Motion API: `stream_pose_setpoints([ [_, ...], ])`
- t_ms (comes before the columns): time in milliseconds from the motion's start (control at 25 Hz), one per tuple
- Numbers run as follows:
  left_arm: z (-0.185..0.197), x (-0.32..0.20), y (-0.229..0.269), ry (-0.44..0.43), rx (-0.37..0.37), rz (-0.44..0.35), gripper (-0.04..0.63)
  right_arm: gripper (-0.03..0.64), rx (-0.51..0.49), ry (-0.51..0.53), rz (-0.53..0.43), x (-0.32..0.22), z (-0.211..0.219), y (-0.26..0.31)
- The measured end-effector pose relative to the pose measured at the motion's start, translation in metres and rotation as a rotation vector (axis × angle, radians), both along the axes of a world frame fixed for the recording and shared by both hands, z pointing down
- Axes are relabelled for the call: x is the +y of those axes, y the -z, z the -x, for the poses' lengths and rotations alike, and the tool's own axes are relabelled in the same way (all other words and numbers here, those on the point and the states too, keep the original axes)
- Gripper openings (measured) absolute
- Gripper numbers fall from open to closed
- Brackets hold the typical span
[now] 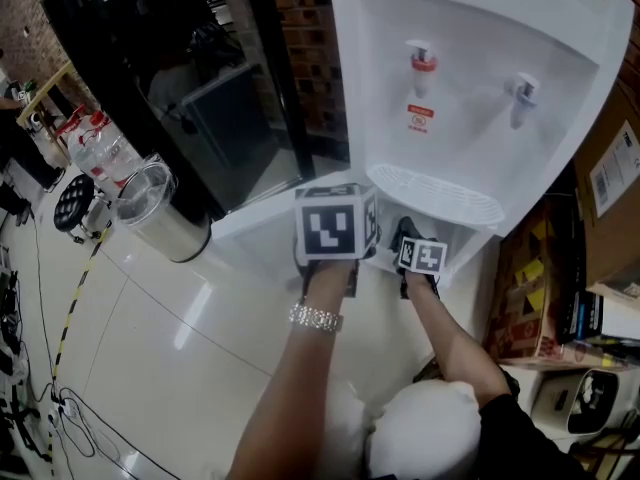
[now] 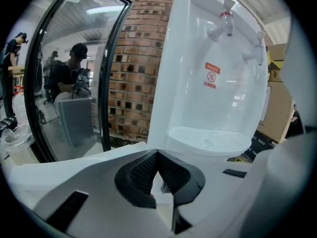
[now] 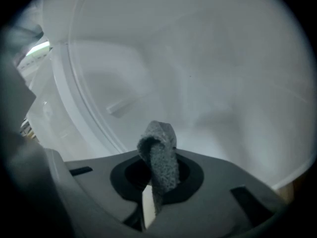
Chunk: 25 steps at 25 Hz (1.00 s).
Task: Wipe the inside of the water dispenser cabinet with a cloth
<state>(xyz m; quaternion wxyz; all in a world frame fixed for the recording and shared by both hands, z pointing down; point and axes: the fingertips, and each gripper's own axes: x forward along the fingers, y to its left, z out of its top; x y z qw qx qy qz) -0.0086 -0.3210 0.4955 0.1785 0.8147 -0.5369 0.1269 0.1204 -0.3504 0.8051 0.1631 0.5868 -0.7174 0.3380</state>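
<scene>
Right gripper [image 3: 153, 185], jaws pinching cloth [image 3: 161, 152] inside cabinet [image 3: 208, 83], seemingly mid-wipe; left gripper [image 2: 157, 156] jaws closed, empty. Next: pressing cloth firmly against cabinet.

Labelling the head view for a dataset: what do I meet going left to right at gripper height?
Steel bin → left gripper → right gripper, holding the grey cloth → cardboard box.

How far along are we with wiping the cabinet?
Done: the cabinet is open and the right gripper clamps the cloth. In hand: the cloth is inside, close to the white wall. Left: the wiping itself; the pictures show no wiped patch to judge by.
</scene>
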Motion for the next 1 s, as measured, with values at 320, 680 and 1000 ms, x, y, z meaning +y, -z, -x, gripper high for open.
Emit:
stream_pose_setpoints([
  [320,-0.004,-0.002,0.000,-0.009,0.008,-0.002,0.002,0.021,0.233,-0.206,-0.001,0.008,-0.063,0.001],
  [680,-0.002,-0.001,-0.001,-0.008,0.007,-0.001,0.002,0.021,-0.087,0.077,-0.045,-0.011,0.022,-0.001],
  [1000,0.004,-0.005,-0.004,0.000,0.007,0.004,0.002,0.022,0.227,-0.239,0.017,0.004,-0.071,-0.004],
])
